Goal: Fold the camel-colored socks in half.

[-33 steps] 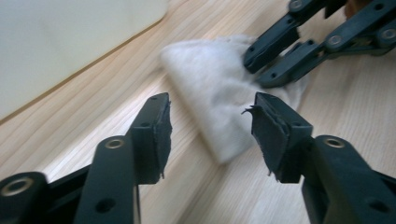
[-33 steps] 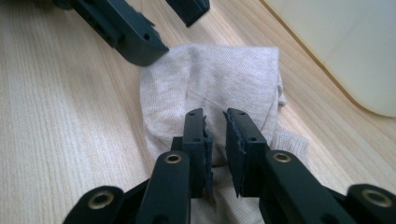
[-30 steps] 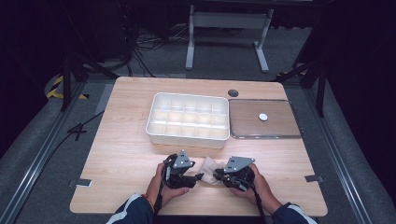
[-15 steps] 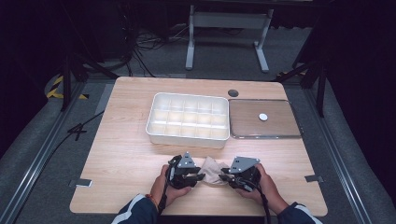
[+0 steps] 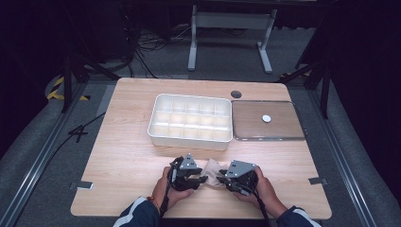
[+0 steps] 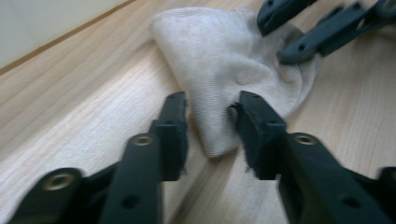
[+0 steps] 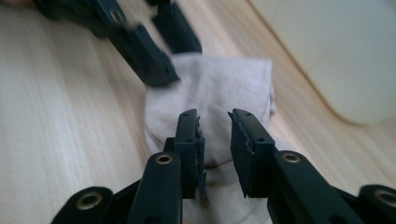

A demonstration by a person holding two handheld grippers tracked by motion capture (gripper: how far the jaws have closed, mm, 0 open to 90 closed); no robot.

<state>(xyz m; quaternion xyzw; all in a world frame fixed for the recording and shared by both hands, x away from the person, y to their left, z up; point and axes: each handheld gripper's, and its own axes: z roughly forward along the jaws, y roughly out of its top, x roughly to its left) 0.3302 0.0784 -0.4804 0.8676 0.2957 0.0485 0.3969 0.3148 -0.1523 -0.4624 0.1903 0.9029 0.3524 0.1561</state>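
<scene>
A beige sock (image 5: pixel 212 170) lies crumpled on the wooden table (image 5: pixel 127 151) near its front edge, between my two grippers. My left gripper (image 5: pixel 202 178) comes at it from the left. In the left gripper view the sock's (image 6: pixel 224 60) rounded end sits between the parted jaws of that gripper (image 6: pixel 210 116). My right gripper (image 5: pixel 221 179) faces it from the right. In the right gripper view its jaws (image 7: pixel 212 135) stand a little apart, low over the sock (image 7: pixel 219 84). The tips of the two grippers nearly meet over the cloth.
A white tray (image 5: pixel 189 139) with several empty compartments stands at mid-table, close behind the grippers. To its right lies a flat brown plate (image 5: pixel 255 125) with a small white disc (image 5: pixel 266 118) on it. A dark round hole (image 5: pixel 236 94) marks the table's far edge.
Both hands have shifted slightly toward the table's front edge, and the grippers stay at either side of the sock. The sock has barely moved.
</scene>
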